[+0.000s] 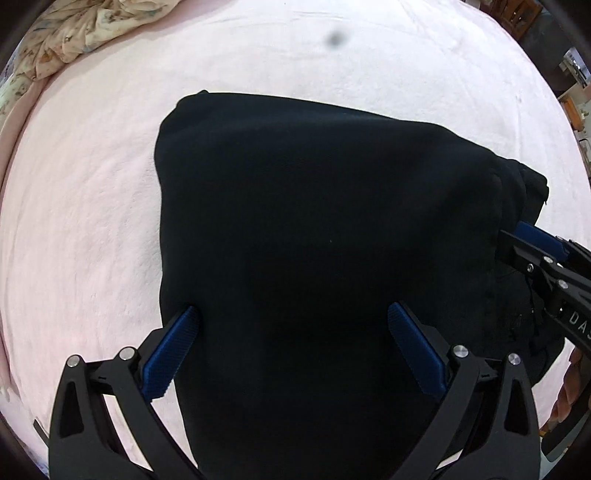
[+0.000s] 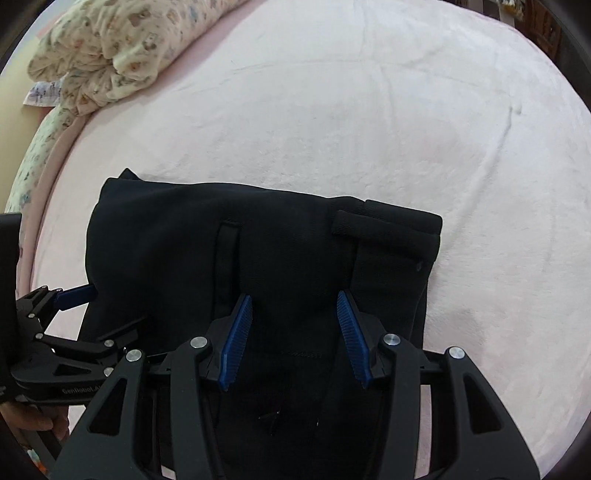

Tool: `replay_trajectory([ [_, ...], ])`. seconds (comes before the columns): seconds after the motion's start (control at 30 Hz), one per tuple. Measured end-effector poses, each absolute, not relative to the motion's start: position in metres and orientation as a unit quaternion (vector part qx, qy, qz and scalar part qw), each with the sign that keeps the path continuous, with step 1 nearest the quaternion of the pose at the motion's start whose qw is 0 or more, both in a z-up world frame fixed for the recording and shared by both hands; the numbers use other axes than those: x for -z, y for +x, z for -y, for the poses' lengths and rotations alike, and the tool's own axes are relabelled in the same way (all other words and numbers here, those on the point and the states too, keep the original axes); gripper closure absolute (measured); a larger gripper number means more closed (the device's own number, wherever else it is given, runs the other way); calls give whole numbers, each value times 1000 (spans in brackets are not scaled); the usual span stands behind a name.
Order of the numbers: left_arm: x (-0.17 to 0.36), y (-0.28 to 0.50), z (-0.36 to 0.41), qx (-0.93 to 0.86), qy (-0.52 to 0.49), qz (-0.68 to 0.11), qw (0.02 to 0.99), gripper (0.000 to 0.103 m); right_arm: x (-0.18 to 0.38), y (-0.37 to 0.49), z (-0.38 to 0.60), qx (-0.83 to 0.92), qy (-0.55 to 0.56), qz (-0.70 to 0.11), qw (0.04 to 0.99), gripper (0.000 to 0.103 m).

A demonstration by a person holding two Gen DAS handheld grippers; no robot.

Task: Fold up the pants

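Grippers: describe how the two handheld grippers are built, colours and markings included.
Both the left gripper and right gripper have black angular linkage arms with triangular cutouts, silver round pivot bolts, and ribbed blue finger pads. White lettering marks their bodies, only partly readable.

- left gripper (image 1: 293, 321) pointing down, blue pads spread wide over the black pants (image 1: 314, 221), not pinching anything
- pants bundle lies on the pink blanket (image 1: 81, 221)
- right gripper (image 1: 517, 240) pokes in off to the right, touching the pants' edge
- floral bedding (image 1: 74, 29) way ahead-left
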State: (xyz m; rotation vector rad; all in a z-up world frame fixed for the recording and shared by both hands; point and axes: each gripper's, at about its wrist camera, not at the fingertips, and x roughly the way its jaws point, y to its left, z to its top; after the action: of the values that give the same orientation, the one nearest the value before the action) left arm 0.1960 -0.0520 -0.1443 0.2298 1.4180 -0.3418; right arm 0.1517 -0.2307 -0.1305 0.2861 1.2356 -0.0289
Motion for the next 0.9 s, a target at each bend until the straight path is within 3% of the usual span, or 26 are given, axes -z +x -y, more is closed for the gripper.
replay_trajectory([
  [0.23,143,203,49,161,99,-653,734,2,119,147,236,1,152,-563,813,53],
  [0.4,111,181,24,187,73,-620,759,2,90,108,247,-38,182,-519,834,53],
  [0.6,89,129,7,211,88,-589,775,2,95,64,221,-71,125,-545,826,53],
  [0.9,133,138,40,183,110,-633,744,2,120,64,200,-47,65,-576,814,52],
])
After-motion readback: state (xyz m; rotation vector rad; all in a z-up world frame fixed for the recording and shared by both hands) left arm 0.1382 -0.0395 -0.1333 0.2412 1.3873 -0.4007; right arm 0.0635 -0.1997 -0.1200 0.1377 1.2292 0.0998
